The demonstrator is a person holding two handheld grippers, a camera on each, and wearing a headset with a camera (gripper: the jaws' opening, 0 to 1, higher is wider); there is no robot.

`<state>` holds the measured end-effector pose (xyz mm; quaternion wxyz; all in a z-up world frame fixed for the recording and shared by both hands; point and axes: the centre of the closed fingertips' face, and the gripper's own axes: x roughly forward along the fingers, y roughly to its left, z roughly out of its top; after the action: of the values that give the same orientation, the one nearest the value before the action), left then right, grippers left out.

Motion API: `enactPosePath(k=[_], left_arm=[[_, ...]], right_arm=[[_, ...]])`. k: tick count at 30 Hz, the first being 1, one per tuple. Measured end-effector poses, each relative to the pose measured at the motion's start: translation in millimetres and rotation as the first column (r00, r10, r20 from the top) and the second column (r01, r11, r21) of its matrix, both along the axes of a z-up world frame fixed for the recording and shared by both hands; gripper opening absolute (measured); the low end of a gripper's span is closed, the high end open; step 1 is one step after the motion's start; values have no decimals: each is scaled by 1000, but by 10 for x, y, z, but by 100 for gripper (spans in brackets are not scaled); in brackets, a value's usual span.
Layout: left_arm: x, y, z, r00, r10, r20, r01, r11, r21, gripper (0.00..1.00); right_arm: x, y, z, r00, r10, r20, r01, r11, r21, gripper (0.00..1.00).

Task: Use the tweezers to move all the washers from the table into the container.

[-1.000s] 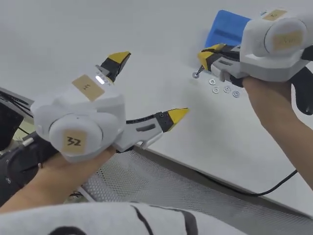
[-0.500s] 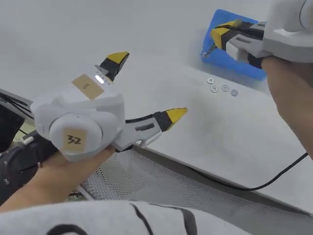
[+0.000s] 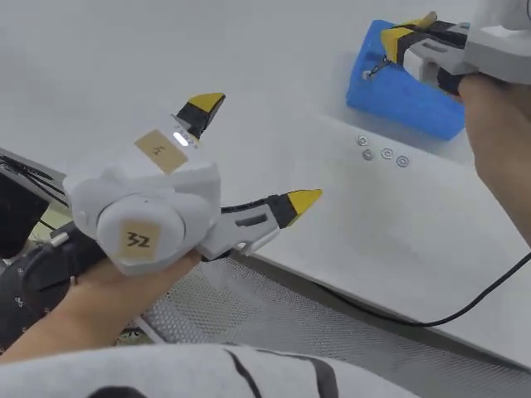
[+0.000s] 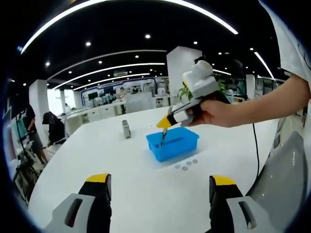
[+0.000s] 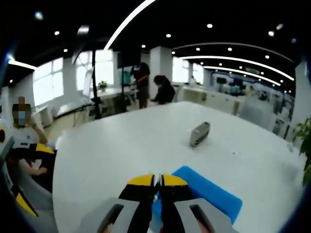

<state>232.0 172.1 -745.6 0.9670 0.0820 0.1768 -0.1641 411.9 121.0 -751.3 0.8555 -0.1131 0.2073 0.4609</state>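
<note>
My right gripper (image 3: 400, 37) is shut on thin metal tweezers (image 3: 375, 68), whose tip hangs over the near-left part of the blue container (image 3: 411, 101). Whether the tip holds a washer is too small to tell. Several washers (image 3: 386, 153) lie in a short row on the white table, just in front of the container. In the left gripper view the right gripper (image 4: 168, 122) holds the tweezers (image 4: 164, 135) above the container (image 4: 173, 144), with the washers (image 4: 186, 165) nearer me. My left gripper (image 3: 253, 152) stands open and holds nothing, well to the left of the washers.
A small grey block (image 5: 199, 133) lies on the table beyond the container (image 5: 210, 195). The table's front edge (image 3: 348, 294) runs diagonally below my left gripper, with a black cable (image 3: 465, 311) over it. People and desks are in the background.
My right gripper has moved with the tweezers from beside the washers on the table up and back to above the blue container. The left gripper has stayed open in the same place.
</note>
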Motion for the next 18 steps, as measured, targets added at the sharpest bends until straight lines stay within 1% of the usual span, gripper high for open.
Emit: enactPosePath(k=[1, 2, 3, 4, 6, 9, 10, 13, 15, 18], left_arm=[[-1, 0, -4, 1000, 0, -2, 0, 1000, 1, 84], [-1, -1, -5, 1000, 0, -2, 0, 1000, 1, 84], [-1, -3, -5, 1000, -1, -2, 1, 1000, 1, 84], [-2, -5, -7, 1000, -1, -3, 1, 1000, 0, 84], [-4, -5, -11, 1000, -2, -4, 2, 1000, 2, 84], [-8, -11, -20, 1000, -3, -9, 3, 1000, 0, 83], [-9, -10, -23, 1000, -3, -10, 3, 1000, 1, 83], [-12, -9, -24, 1000, -3, -10, 3, 1000, 2, 83], [-13, -6, -26, 1000, -2, -12, 2, 1000, 3, 82], [-16, -2, -28, 1000, -1, -12, 2, 1000, 7, 82]], right_arm=[[23, -7, -54, 1000, -4, 7, 4, 1000, -21, 1], [32, -27, -118, 999, 2, 36, 1, 997, -72, 1], [30, -13, -146, 999, 5, 33, -2, 997, -74, 1], [34, -2, -160, 1000, 4, 28, -2, 998, -61, 1], [34, 4, -168, 1000, -1, 19, 2, 998, -58, 1], [80, 23, -275, 1000, -3, 8, 4, 997, -81, 1], [80, 23, -279, 1000, -4, 7, 5, 997, -82, 1], [109, 30, -364, 1000, -8, -10, 7, 996, -93, 1], [85, 29, -366, 1000, -10, -7, 9, 995, -98, 1], [83, 37, -414, 1000, -5, -12, 3, 995, -102, 1]])
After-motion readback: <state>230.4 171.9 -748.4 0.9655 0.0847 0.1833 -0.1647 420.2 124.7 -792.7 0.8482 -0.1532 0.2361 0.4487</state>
